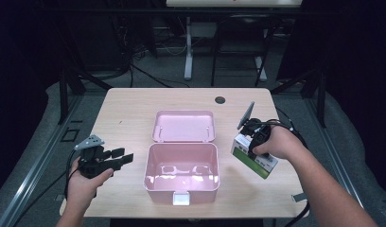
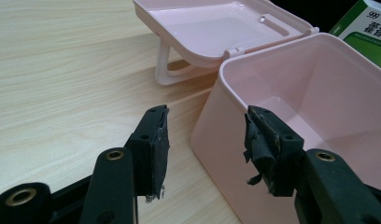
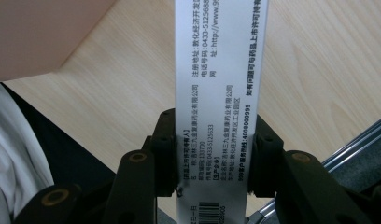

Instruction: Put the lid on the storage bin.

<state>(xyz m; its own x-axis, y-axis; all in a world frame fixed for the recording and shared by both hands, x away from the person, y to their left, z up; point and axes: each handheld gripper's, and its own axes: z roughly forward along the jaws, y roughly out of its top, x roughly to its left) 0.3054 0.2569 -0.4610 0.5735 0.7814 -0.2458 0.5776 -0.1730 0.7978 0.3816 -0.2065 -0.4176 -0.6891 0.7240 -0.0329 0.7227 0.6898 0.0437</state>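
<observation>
A pink plastic box [image 1: 181,171] stands open at the table's middle, its lid [image 1: 183,126] folded flat behind it. My right gripper [image 1: 254,142] is shut on a white and green medicine carton [image 1: 254,156], held above the table just right of the box. In the right gripper view the carton's printed white side [image 3: 215,93] runs up between both jaws. My left gripper [image 1: 121,158] hovers open to the left of the box with nothing between its jaws. The left gripper view has the box's near wall [image 2: 216,135] right in front of the open left gripper [image 2: 205,140], and the carton [image 2: 366,32] beyond.
The wooden table [image 1: 120,118] has bare room left and behind the box. A round cable hole [image 1: 220,100] sits near the far edge. Table legs and cables lie on the floor beyond.
</observation>
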